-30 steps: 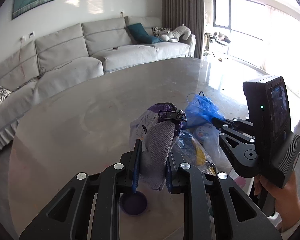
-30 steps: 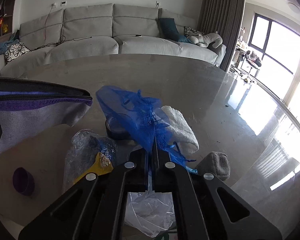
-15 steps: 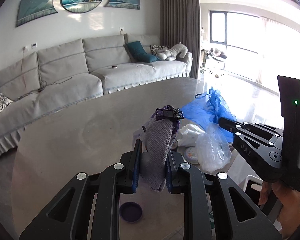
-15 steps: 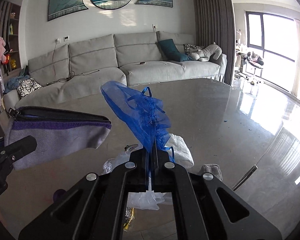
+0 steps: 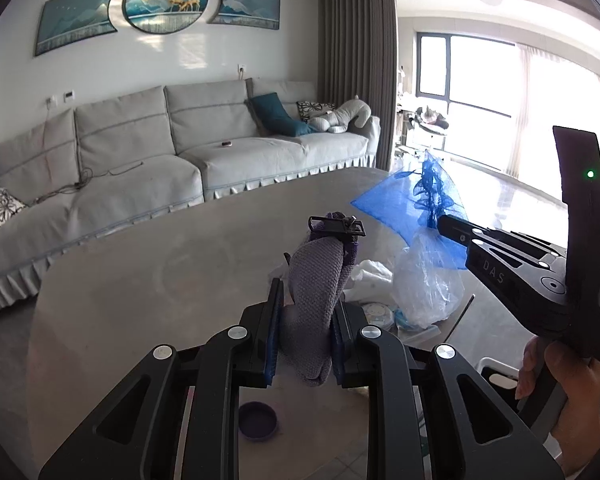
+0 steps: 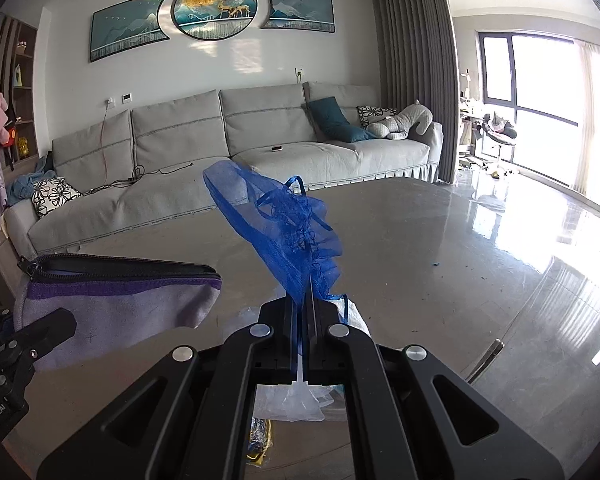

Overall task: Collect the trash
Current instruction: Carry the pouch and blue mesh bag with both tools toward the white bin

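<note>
My left gripper is shut on a grey-purple zip pouch and holds it up above the table; in the right wrist view the pouch hangs at the left with its zip open. My right gripper is shut on a blue mesh bag together with a clear plastic bag that hangs below the jaws. In the left wrist view the right gripper holds the blue mesh and the clear plastic to the right of the pouch.
On the grey table lie white tissue, a small round tin and a purple lid. A yellow-blue wrapper lies under my right gripper. A grey sofa stands behind the table.
Both grippers have risen from the table. The right gripper has lifted the blue mesh bag and the clear plastic bag off the pile. The pouch stays held in the left gripper.
</note>
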